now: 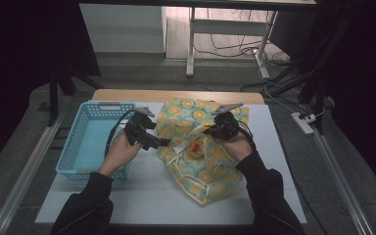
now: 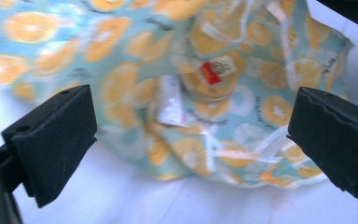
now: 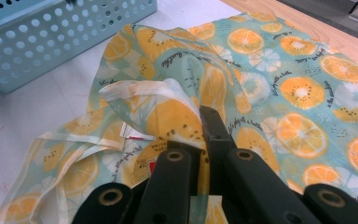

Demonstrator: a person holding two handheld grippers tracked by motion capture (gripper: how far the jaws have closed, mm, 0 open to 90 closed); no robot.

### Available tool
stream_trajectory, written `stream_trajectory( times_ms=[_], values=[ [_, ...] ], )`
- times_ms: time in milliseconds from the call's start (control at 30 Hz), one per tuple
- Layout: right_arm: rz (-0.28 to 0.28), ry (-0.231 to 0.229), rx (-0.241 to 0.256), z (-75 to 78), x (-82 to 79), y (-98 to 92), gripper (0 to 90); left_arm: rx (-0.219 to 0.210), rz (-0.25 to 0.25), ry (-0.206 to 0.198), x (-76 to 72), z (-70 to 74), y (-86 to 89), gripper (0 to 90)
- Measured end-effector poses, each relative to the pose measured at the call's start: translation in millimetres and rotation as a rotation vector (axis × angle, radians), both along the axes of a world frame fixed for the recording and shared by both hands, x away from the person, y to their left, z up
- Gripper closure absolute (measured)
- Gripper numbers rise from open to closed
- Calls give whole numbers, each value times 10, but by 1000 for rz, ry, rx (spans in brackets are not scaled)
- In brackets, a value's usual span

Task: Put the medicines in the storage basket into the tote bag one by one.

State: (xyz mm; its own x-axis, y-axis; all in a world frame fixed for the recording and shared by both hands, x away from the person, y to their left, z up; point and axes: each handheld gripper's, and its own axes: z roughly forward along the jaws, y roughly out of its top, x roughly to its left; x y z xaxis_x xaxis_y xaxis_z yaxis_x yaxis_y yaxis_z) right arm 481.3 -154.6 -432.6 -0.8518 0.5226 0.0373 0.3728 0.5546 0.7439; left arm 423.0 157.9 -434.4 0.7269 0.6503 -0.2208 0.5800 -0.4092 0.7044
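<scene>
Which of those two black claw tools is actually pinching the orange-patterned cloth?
The right gripper: its jaws are closed on a raised fold of the orange-print cloth. The left gripper is spread wide open, merely facing the cloth's edge.

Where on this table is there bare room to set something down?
Bare white table lies between the near edge and the orange-print cloth, below the blue basket. A narrower strip runs right of the cloth. The basket floor looks empty. The centre is crowded: right gripper pinches cloth, left gripper open beside it.
</scene>
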Motion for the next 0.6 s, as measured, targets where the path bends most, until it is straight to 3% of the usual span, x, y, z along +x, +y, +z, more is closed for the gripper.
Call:
stream_trajectory(
  times_ms=[200, 333, 467, 600],
  values=[
    [0, -2, -3, 8, -1, -1, 889, 27, 66, -18, -60, 44, 344, 16],
    [0, -1, -5, 6, 0, 5, 890, 14, 98, -17, -86, 40, 584, 6],
    [3, -2, -5, 2, -3, 20, 890, 83, 153, -23, -91, 6, 762, 0],
    [4, -2, -3, 2, 2, 23, 890, 97, 206, -1, -69, -45, 911, 0]
  ],
)
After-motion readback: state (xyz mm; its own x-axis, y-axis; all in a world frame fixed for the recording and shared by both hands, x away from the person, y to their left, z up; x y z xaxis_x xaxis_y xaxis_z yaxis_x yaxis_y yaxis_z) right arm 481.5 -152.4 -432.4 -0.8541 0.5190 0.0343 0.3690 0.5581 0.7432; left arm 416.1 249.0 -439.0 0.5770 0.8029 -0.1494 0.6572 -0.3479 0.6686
